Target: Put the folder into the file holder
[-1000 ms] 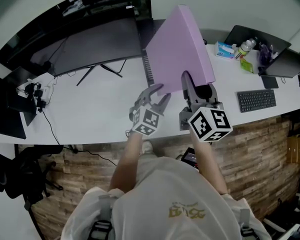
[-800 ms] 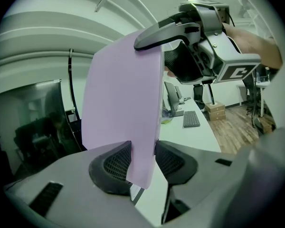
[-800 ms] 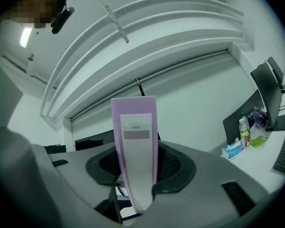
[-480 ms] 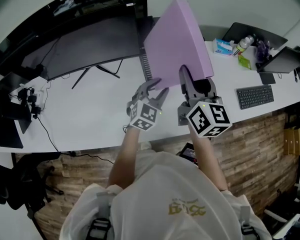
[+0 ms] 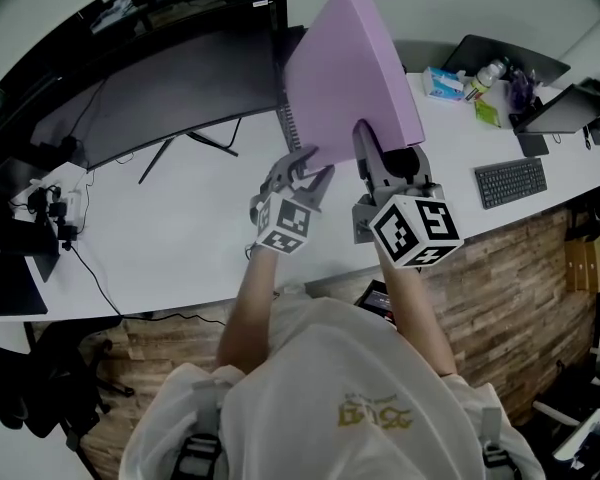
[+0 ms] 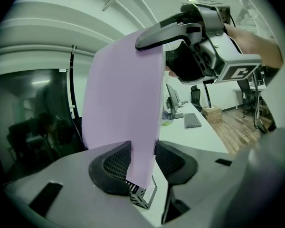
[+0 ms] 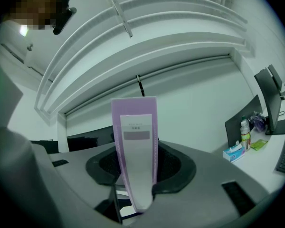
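You hold the purple folder [image 5: 350, 78] raised over the white worktop [image 5: 160, 238], your left hand-held gripper [image 5: 302, 171] clamped on its lower edge and your right hand-held gripper [image 5: 372, 148] clamped on its spine. The spine's white label [image 7: 135, 146] bears a grey bar and print too small to read. A dark monitor [image 5: 180, 88], keyboard [image 5: 510, 181] and tissue box [image 5: 442, 83] line the worktop above a wood-plank floor [image 5: 510, 298].

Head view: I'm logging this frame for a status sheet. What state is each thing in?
folder: raised above the desk, tilted, gripped from below.
left gripper: shut on folder's lower edge.
right gripper: shut on folder's spine.
monitor: screen dark.
file holder: on desk, folder not in it.
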The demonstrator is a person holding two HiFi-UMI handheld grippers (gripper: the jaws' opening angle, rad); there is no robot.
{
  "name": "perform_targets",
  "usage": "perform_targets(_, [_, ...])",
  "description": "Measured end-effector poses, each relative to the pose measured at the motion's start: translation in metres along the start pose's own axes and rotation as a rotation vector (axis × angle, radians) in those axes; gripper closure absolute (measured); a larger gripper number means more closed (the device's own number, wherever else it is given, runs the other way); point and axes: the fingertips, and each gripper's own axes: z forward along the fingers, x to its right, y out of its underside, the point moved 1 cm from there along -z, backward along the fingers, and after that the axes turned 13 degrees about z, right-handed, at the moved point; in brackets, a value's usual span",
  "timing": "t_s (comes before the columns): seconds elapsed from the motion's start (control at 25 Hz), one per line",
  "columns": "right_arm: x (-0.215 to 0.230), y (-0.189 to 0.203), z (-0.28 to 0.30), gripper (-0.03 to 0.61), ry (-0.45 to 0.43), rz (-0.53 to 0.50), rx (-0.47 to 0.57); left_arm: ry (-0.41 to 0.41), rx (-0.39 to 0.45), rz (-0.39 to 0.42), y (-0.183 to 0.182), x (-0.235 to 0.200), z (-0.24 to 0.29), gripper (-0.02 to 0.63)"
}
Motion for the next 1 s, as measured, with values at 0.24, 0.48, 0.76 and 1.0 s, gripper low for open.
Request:
perform_targets(0.24, [-0.007, 0.007, 0.009, 0.396, 0.011, -0.032, -0.002, 0.006, 0.01, -0.009, 0.007, -0.008, 0.003, 0.439])
perform_targets(0.48, [-0.009, 0.011, 0.018, 0.394, 0.021, -0.06, -0.003, 0.017, 0.018, -0.013, 0.013, -0.015, 0.008, 0.439])
perform_targets(0.76, [-0.008, 0.016, 0.029, 0.394, 0.033, -0.073, -0.015, 0.031, 0.02, -0.025, 0.02, -0.021, 0.016, 0.439])
perform_targets(1.0, [-0.002, 0.023, 0.039, 0.394, 0.039, -0.067, -0.037, 0.044, 0.006, -0.04, 0.029, -0.022, 0.022, 0.439])
